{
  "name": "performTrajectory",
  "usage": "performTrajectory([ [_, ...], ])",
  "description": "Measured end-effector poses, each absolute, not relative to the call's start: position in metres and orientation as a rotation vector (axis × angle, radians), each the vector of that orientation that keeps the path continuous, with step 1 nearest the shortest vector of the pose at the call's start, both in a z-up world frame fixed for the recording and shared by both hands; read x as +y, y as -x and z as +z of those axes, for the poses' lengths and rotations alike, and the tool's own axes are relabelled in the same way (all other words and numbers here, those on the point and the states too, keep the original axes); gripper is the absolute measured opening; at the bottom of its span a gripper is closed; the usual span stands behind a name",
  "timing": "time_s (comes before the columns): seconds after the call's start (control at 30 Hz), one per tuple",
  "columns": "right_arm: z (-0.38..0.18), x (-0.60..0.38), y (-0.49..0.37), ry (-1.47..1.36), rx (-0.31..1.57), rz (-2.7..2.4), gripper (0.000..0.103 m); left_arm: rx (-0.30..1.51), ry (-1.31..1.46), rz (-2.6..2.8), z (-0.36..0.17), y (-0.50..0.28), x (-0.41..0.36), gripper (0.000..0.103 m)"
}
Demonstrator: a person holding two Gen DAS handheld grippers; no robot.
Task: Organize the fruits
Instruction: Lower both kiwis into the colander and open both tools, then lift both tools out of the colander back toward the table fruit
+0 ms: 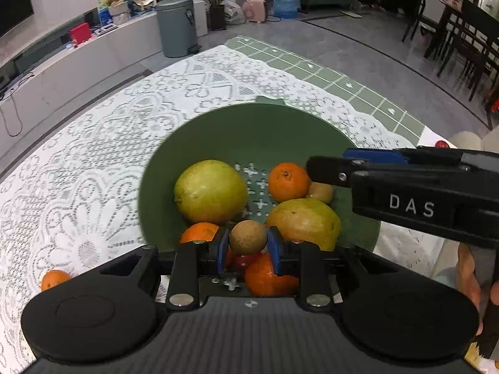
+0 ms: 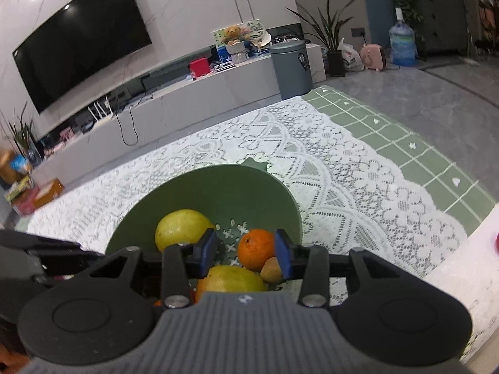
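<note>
Blue pads (image 1: 273,254) of the left gripper (image 1: 248,254) clamped on a small brown fruit (image 1: 248,237), held over the near side of the green colander bowl (image 1: 218,131). Right gripper (image 2: 246,254) spread wide, nothing between its pads (image 2: 282,255), hovering above the bowl's right half.

Hidden beneath the left gripper: most of one orange (image 1: 268,275) and half of another (image 1: 199,232); something red under the brown fruit, too covered to name. A second small brown fruit (image 1: 321,191) partly blocked by the right gripper's arm.

In the bowl: a large yellow-green fruit (image 1: 210,191) on the left, another (image 1: 304,222) on the right, an orange (image 1: 288,182) behind. One stray orange (image 1: 54,279) on the lace tablecloth (image 1: 109,143), outside the bowl, cut by the gripper body.
</note>
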State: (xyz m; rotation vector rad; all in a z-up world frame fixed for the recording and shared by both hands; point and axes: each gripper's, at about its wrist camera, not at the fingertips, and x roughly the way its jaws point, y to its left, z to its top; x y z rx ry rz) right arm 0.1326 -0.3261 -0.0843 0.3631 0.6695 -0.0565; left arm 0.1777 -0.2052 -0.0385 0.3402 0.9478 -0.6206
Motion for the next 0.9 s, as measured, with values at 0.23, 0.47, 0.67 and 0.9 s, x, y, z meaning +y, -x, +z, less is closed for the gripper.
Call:
performTrajectory([
  [0.23, -0.085, -0.325, -0.134, -0.372, 0.677, -0.042, 0.041, 0.956, -0.352, -0.611, -0.048, -0.184, -0.218, 0.03],
  [0.47, -0.087, -0.324, -0.135, -0.368, 0.688, -0.033, 0.042, 0.979, -0.322, -0.566, -0.051, -0.193, -0.213, 0.03],
  [0.67, -0.088, -0.324, -0.135, -0.368, 0.691, -0.033, 0.042, 0.974, -0.329, -0.559, -0.05, -0.19, -0.213, 0.033],
  [0.9, -0.088, -0.325, -0.137, -0.368, 0.688, -0.039, 0.043, 0.956, -0.292, -0.57, -0.036, -0.181, -0.2, 0.045],
])
